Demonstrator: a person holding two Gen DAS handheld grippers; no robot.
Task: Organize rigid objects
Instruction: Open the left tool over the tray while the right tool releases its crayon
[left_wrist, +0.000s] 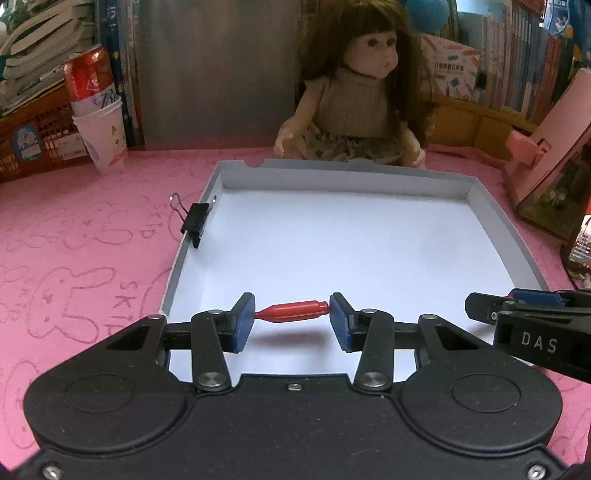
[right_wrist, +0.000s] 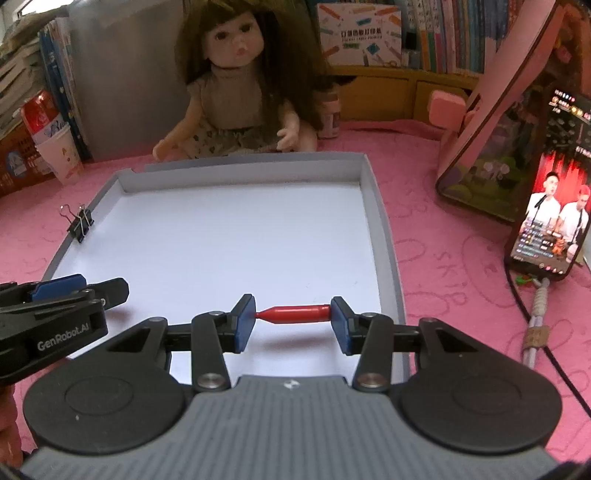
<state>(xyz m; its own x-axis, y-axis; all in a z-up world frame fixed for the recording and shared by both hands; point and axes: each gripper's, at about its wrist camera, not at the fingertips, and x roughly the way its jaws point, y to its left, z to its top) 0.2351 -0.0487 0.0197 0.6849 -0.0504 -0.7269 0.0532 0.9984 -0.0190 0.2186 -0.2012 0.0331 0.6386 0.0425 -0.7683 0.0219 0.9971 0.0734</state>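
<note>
My left gripper (left_wrist: 291, 316) is shut on a small red bullet-shaped piece (left_wrist: 291, 312), held endwise between the blue pads above the front of a white shallow tray (left_wrist: 495, 218). My right gripper (right_wrist: 293, 316) is shut on a second red bullet-shaped piece (right_wrist: 295, 314), also above the tray's (right_wrist: 384, 236) front part. The right gripper shows at the right edge of the left wrist view (left_wrist: 524, 314); the left gripper shows at the left edge of the right wrist view (right_wrist: 62, 295). A black binder clip (left_wrist: 195, 221) (right_wrist: 79, 221) is clipped on the tray's left rim.
A doll (left_wrist: 354, 92) (right_wrist: 232, 92) sits behind the tray on the pink mat (left_wrist: 74, 258). A red can in a paper cup (left_wrist: 96, 107) stands at back left. A pink stand (right_wrist: 491, 122) and a lit phone (right_wrist: 550, 221) with a cable are at right.
</note>
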